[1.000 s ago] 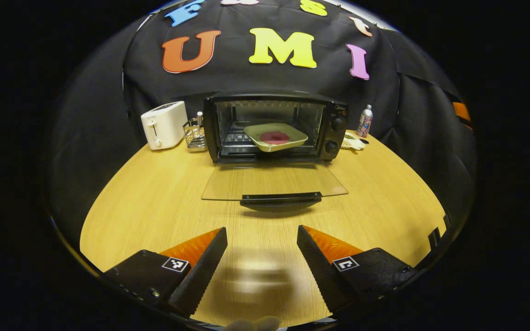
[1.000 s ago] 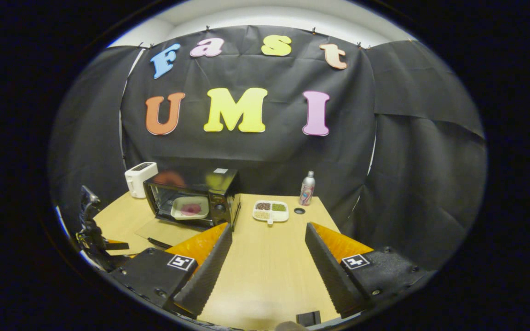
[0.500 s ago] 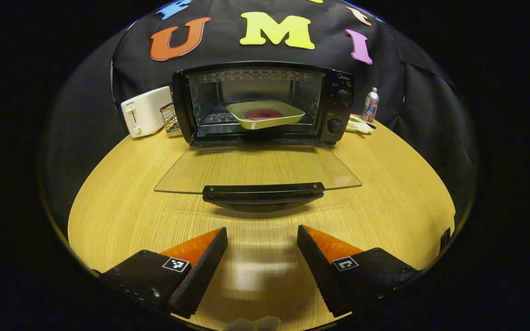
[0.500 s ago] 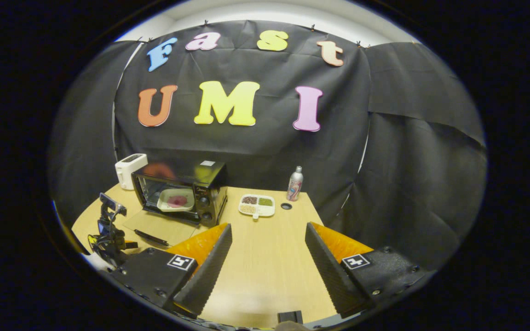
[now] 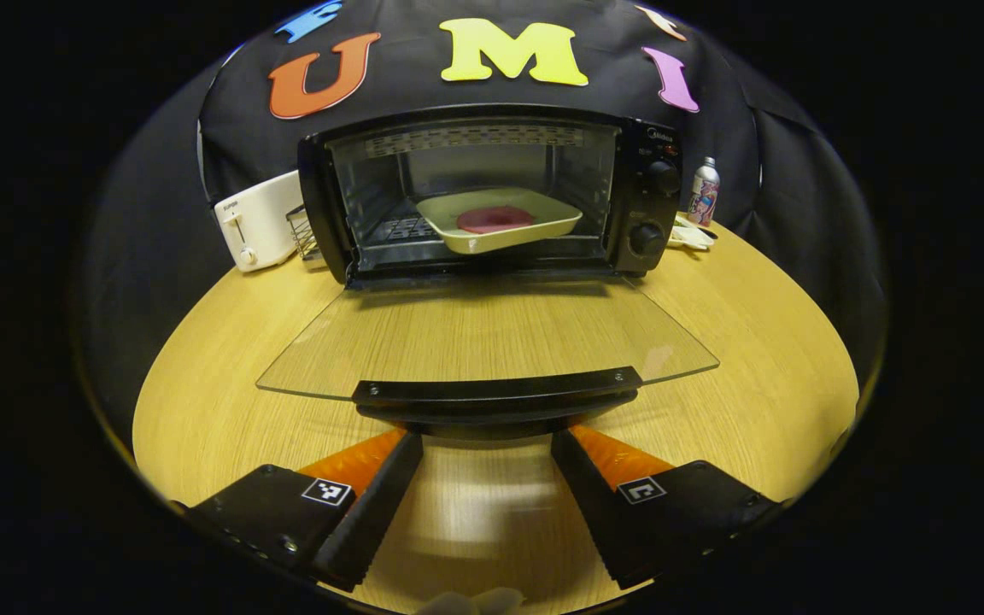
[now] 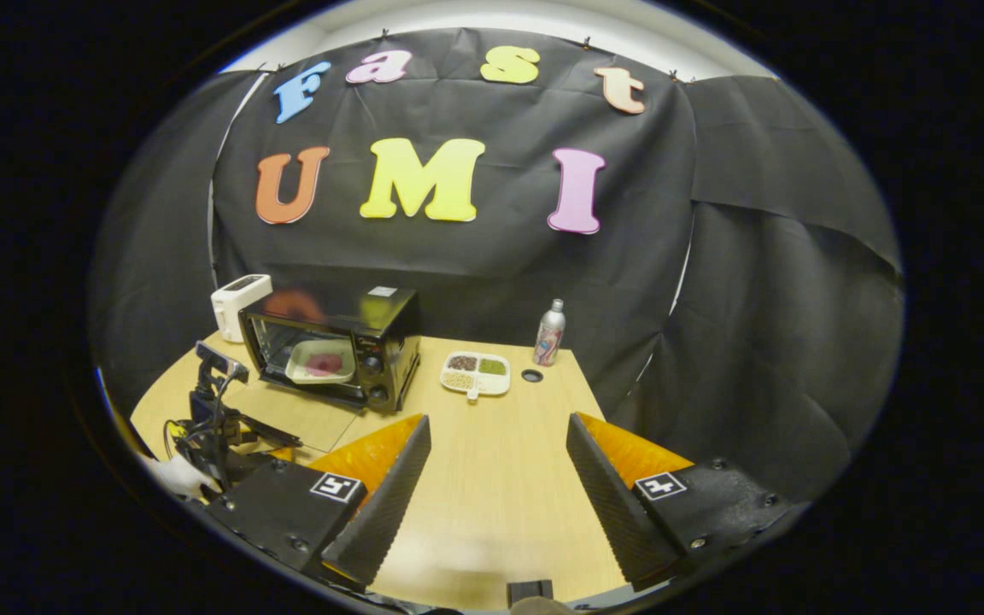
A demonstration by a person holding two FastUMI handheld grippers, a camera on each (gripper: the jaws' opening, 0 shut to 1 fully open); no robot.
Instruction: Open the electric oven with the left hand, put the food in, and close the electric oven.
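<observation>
Oven door handle [image 5: 496,395] sits just ahead of left gripper's [image 5: 485,444] spread jaws.

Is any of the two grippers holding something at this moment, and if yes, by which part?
Nothing is held. The left gripper is open, its fingers just short of the oven door's handle. The right gripper is open over the table.

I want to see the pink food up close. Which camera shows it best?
The left gripper view shows it best: the pink food lies on a pale tray inside the open oven, big and facing the camera. In the right gripper view the same food is far off, small and blurry.
</observation>
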